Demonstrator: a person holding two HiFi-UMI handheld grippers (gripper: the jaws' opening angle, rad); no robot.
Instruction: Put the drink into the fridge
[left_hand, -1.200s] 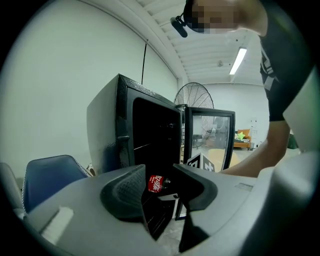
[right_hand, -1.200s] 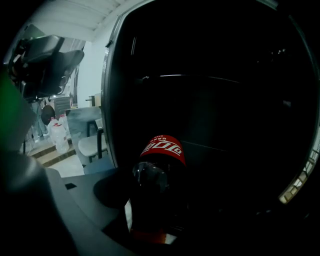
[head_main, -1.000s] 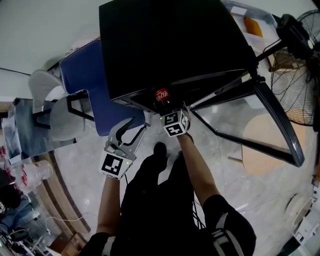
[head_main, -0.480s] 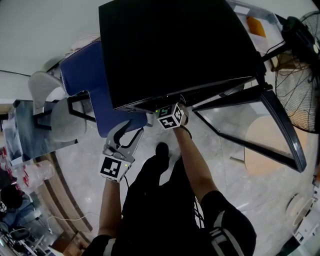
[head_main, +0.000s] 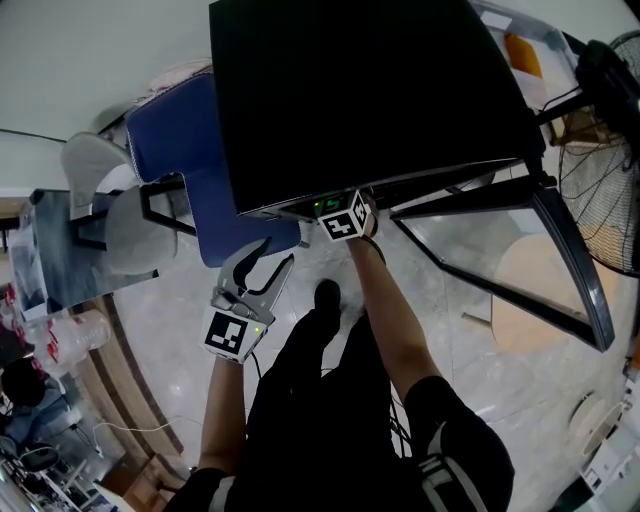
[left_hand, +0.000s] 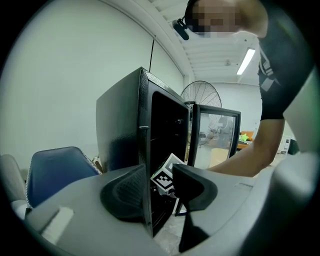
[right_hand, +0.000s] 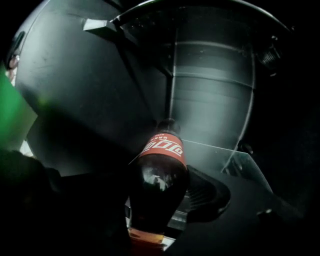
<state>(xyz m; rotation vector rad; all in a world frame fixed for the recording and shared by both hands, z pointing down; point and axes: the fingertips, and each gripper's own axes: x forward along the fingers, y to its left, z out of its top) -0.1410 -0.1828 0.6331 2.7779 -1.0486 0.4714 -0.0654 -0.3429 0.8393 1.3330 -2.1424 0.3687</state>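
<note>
The drink (right_hand: 160, 170), a dark bottle with a red label, is gripped at its lower body by the right tool (right_hand: 156, 197), whose jaws are closed on its sides; the neck is pointed ahead into the dark interior of the fridge (head_main: 360, 90), so that the bottle can be led in cap first; a glass shelf (right_hand: 240, 165) is seen just beyond it to the right, judged to be where it is to be set, and no contact with it can be made out; the glass door (head_main: 540, 260) is swung wide to the right, which leaves the opening free; the left tool (head_main: 266, 264) is held to the left of the opening, near the blue chair (head_main: 175, 150), its jaws apart with nothing between them, presumably kept clear and ready for the door; lowering and release are judged to remain.
</note>
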